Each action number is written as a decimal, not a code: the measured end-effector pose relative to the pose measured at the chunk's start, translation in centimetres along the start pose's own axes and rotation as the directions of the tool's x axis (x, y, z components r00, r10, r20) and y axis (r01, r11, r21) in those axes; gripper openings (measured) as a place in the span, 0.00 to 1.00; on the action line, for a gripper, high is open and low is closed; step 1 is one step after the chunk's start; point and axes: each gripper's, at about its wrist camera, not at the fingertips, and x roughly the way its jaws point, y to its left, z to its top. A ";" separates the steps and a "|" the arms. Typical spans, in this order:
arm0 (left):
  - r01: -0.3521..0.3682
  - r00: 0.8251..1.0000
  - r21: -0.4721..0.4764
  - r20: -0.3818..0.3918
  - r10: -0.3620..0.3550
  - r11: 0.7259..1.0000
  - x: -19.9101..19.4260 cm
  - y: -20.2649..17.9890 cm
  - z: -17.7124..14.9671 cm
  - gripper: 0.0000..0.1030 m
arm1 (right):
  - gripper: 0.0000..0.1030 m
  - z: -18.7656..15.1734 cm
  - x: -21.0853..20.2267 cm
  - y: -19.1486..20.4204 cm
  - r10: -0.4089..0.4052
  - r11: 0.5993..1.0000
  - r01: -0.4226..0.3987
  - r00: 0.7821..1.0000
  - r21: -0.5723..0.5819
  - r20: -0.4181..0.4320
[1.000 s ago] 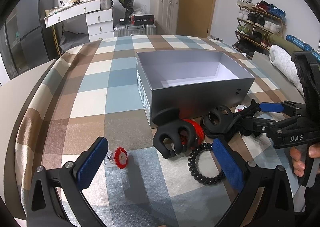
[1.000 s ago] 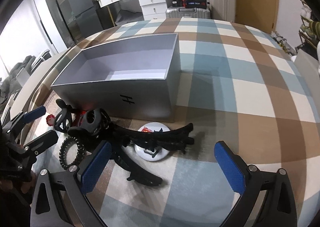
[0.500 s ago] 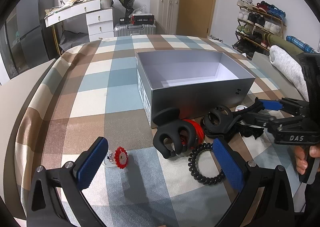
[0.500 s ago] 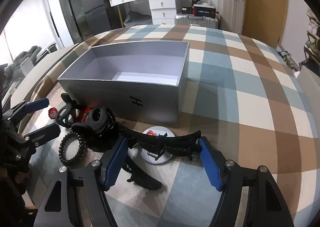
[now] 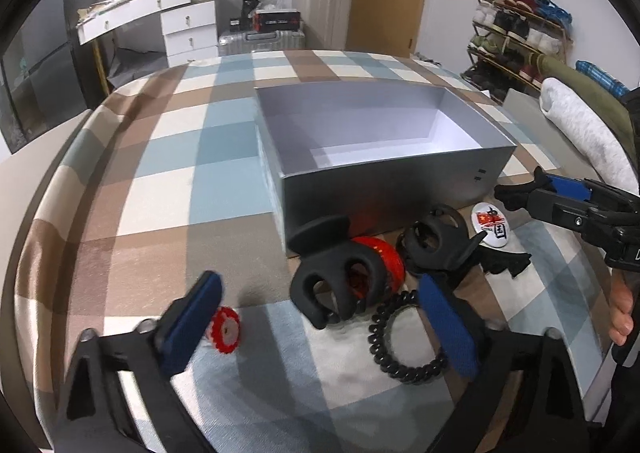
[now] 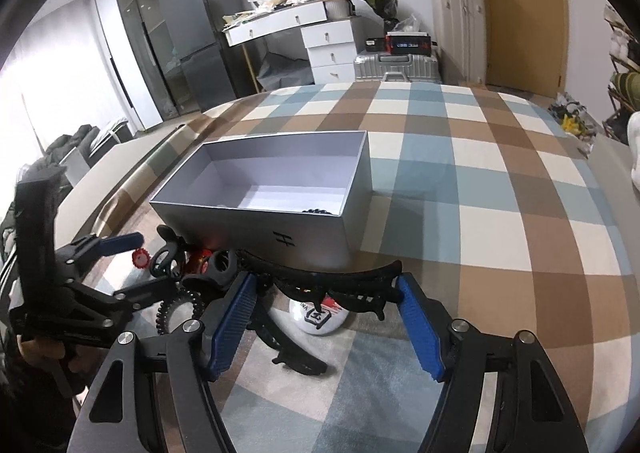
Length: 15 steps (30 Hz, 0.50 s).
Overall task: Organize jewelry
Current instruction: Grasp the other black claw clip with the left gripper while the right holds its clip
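The checked cloth (image 6: 500, 181) covers the whole surface, and on it stands one grey box (image 6: 256, 227), open-topped, its long axis running from the near left towards the far right in the right wrist view; a bit of dark beaded chain shows just inside its near wall.

Against a second ago, the right gripper (image 6: 324, 327) has drawn its blue pads in and now clamps the long black hair clip (image 6: 320, 281), which has come up off the cloth. The clip lies crosswise between the pads, its long axis level and left to right, one curved tip poking out past each pad, teeth pointing down. The white round badge (image 6: 320, 319) it used to cover is now plainly in sight beneath it. The left gripper (image 5: 320, 317) has kept its place over the pile, but its jaws are closing; between them lie the cloth, the coil tie and the small red piece, and the pads press on nothing.

Counted in the left wrist view, just before the box's near wall: two more black claw clips, a large claw clip (image 5: 332, 277) to the left and a smaller claw clip (image 5: 436, 241) to its right, both lying on their sides; one red ring (image 5: 380, 257) behind the large one; one black coil hair tie (image 5: 404, 337) flat on the cloth; one small red flower piece (image 5: 226, 329) well to the left, apart from the pile. A hand (image 5: 622, 313) shows at the right edge.
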 end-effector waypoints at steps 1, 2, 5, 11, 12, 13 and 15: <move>0.006 1.000 0.002 -0.003 -0.006 1.000 0.0 -0.1 0.0 0.80 | 0.69 0.0 0.0 0.0 0.001 1.000 -0.001 1.000 -0.001 0.001; 0.010 1.000 0.003 -0.002 -0.010 1.000 0.0 -0.1 0.0 0.78 | 0.69 0.0 0.0 0.1 0.004 1.000 -0.004 1.000 -0.001 0.002; 0.037 0.999 -0.003 0.007 -0.037 0.999 -0.2 -0.1 -0.2 0.63 | 0.69 -0.1 -0.1 0.1 0.011 1.000 -0.011 1.000 0.001 0.005; 0.071 0.997 0.007 0.044 -0.071 0.997 -1.1 -0.4 -0.3 0.42 | 0.69 0.0 -0.4 0.4 0.018 1.000 -0.018 1.000 -0.007 0.014; 0.069 0.996 0.014 0.049 -0.070 0.998 -1.3 -0.5 -0.3 0.42 | 0.69 0.0 -0.5 0.4 0.019 1.000 -0.019 1.000 -0.009 0.017; 0.072 0.996 0.018 0.053 -0.072 0.997 -1.5 -0.5 -0.3 0.42 | 0.69 0.0 -0.7 0.5 0.022 1.000 -0.021 1.000 -0.011 0.022; 0.078 0.994 0.026 0.069 -0.080 0.997 -1.9 -0.7 -0.3 0.41 | 0.69 0.1 -1.0 0.7 0.025 1.000 -0.025 0.999 -0.015 0.033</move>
